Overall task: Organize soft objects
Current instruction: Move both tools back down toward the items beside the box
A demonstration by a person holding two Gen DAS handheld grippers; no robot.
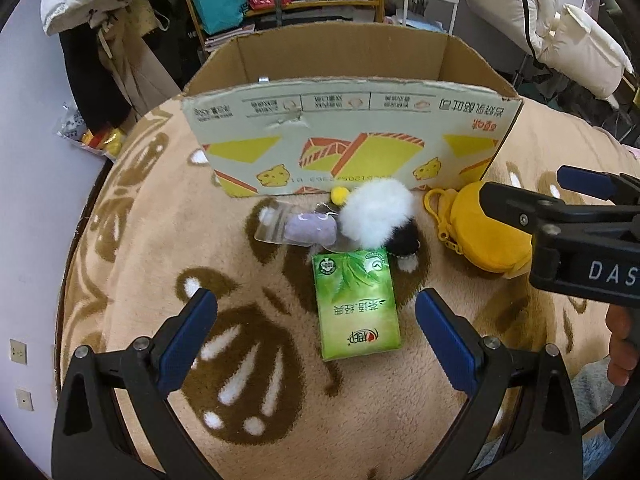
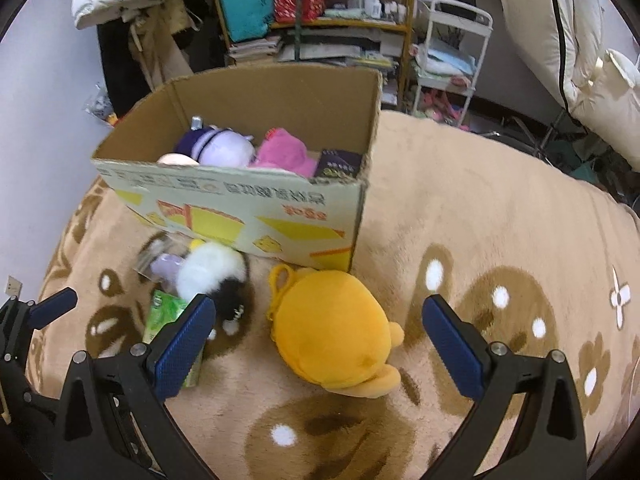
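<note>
An open cardboard box (image 1: 352, 140) (image 2: 248, 204) stands on a tan blanket. It holds a purple plush (image 2: 220, 146), a pink plush (image 2: 284, 152) and a dark packet (image 2: 338, 162). In front of it lie a green tissue pack (image 1: 356, 304) (image 2: 164, 312), a white-and-black fluffy toy (image 1: 376, 216) (image 2: 212, 270), a bagged lilac toy (image 1: 308, 228) (image 2: 166, 266) and a yellow plush pouch (image 1: 484, 236) (image 2: 334, 332). My left gripper (image 1: 316, 336) is open, just before the tissue pack. My right gripper (image 2: 318, 344) is open over the yellow pouch.
The tan blanket with brown patterns (image 2: 480, 240) covers a bed. Behind the box are shelves (image 2: 320, 12) with bags and bottles, a white rack (image 2: 452, 60) and white bedding (image 2: 592, 60). A wall (image 1: 32, 200) is at left.
</note>
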